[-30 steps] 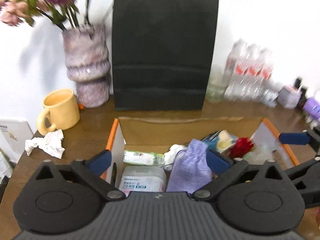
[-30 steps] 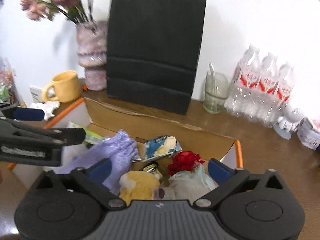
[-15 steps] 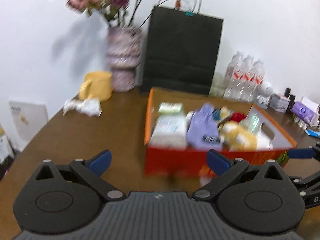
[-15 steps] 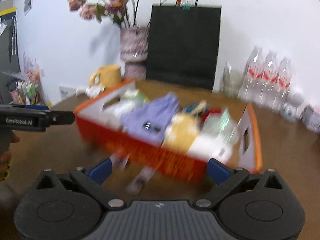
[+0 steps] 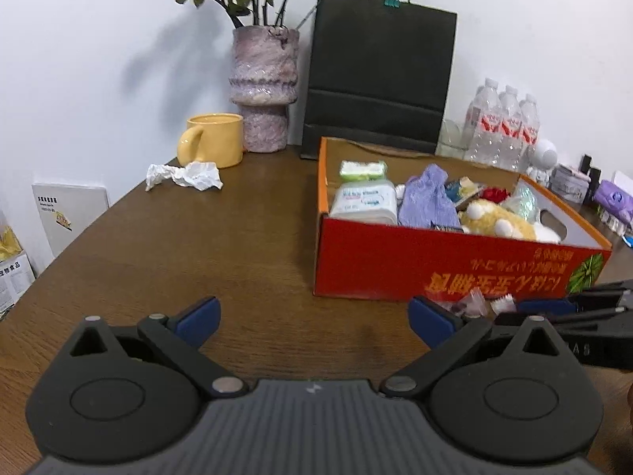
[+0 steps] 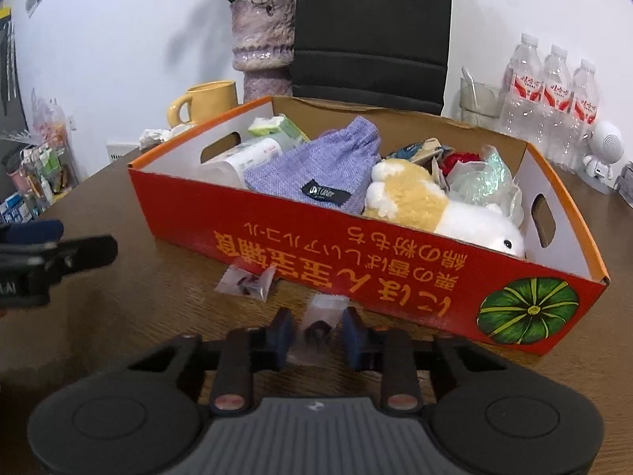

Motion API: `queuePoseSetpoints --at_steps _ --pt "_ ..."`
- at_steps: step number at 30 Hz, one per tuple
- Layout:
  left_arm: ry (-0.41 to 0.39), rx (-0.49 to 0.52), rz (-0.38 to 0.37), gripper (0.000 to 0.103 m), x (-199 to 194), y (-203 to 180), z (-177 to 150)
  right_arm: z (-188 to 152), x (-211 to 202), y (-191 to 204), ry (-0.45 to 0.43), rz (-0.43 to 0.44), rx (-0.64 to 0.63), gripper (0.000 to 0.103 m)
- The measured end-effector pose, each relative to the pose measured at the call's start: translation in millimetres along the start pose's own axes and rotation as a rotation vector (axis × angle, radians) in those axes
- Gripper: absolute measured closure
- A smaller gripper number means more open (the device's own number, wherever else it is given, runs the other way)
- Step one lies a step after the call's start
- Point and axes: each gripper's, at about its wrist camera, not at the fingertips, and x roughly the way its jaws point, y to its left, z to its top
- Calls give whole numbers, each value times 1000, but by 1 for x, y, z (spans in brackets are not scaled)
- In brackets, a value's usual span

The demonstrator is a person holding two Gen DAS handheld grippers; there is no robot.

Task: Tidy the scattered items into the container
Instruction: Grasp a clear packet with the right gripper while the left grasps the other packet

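A red and orange cardboard box stands on the brown table, filled with a purple pouch, a plush toy, tissue packs and other bits. Two small clear packets lie in front of its near wall. One packet sits between the pads of my right gripper, whose jaws are closing around it, with narrow gaps still showing. The other packet lies loose to the left. My left gripper hangs open over bare table left of the box, with nothing in it.
A crumpled white tissue lies by a yellow mug. A purple vase and a black paper bag stand at the wall behind the box. Water bottles and small items crowd the right side.
Both grippers have drawn back from above the box and sunk to the table in front of it. The right jaws have narrowed from wide open around a clear packet.
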Motion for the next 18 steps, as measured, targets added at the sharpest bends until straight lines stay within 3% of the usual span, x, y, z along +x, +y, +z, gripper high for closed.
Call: queuePoseSetpoints --at_steps 1,8,15,18 --pt "3 4 -4 0 0 -1 -1 0 0 0 0 1 -6 85" --pt "20 27 -9 0 3 -11 -4 -9 -12 -10 -19 11 3 88" --pt "63 83 -110 0 14 -60 -1 -19 -30 -35 -43 -10 47 88" --pt "86 94 -111 1 25 -79 -1 -24 -37 -45 -56 -10 67 88"
